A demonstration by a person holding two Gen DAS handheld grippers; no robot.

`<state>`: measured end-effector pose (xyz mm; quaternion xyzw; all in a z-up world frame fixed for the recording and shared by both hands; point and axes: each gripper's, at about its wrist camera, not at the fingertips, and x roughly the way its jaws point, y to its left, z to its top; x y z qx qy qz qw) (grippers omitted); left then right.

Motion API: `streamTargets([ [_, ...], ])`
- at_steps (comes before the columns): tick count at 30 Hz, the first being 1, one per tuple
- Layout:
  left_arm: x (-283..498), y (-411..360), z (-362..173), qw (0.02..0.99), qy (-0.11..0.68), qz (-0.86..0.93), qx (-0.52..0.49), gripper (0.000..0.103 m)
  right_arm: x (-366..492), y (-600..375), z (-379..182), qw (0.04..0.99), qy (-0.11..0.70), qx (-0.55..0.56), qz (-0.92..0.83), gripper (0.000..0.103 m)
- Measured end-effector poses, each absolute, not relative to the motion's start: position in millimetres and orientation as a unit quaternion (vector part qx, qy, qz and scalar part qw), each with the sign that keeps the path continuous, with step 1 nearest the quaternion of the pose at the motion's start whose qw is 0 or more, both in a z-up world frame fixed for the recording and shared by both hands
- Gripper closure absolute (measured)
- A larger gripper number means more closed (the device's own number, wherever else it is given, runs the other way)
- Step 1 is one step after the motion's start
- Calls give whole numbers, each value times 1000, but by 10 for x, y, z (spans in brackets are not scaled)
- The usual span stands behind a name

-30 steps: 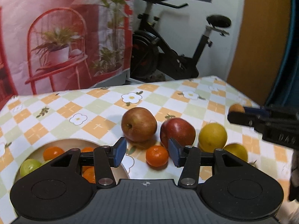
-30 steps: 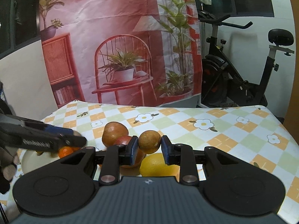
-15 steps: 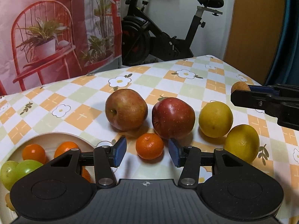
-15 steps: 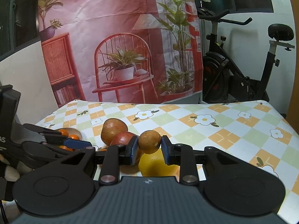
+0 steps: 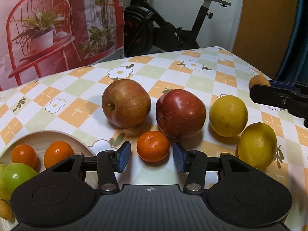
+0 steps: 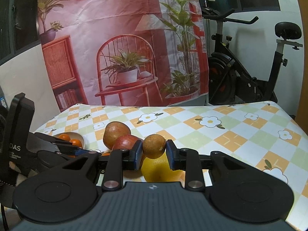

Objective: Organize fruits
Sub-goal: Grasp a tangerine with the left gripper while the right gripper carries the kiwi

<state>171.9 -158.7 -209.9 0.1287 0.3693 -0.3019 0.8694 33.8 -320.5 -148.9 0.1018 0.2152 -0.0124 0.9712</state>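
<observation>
My left gripper [image 5: 152,155] is open, its blue pads on either side of a small mandarin [image 5: 153,146] on the tablecloth. Behind it lie a brownish apple [image 5: 126,103], a red apple [image 5: 180,113] and two yellow lemons [image 5: 228,115] [image 5: 257,147]. A pale bowl [image 5: 38,137] at the left holds mandarins and green fruit. My right gripper [image 6: 154,155] is shut on a small brown round fruit [image 6: 154,148], held above a lemon [image 6: 157,170]. It also shows at the right edge of the left wrist view [image 5: 259,80].
The table has a checked flower-print cloth [image 6: 221,127]. An exercise bike [image 6: 250,73] and a printed backdrop [image 6: 125,48] stand behind the table. The table's right edge [image 6: 294,119] is near the lemons. The left gripper's body [image 6: 21,146] shows at the left of the right wrist view.
My left gripper has moved forward and right, from over the bowl's edge to astride the mandarin. The right gripper has held the brown fruit throughout and barely moved.
</observation>
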Motion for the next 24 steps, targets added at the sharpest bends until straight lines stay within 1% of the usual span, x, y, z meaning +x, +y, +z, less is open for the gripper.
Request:
streamTargets([
  [4,1742,-1584,-2110,868,373,-305,123,60,332,-3221,-1510,971,216,104,-11,74],
  [6,1738,-1592,-2118,867,371,-308,127,64,331,-3225,-1516,971,216,105,-11,74],
  [14,1679,-1561,-2077,867,367,-312,124,65,330,-3199,-1523,970,217,106,-9,74],
  [24,1444,-1319,-1817,882,342,-304,110,65,327,-3106,-1504,971,215,109,5,74],
])
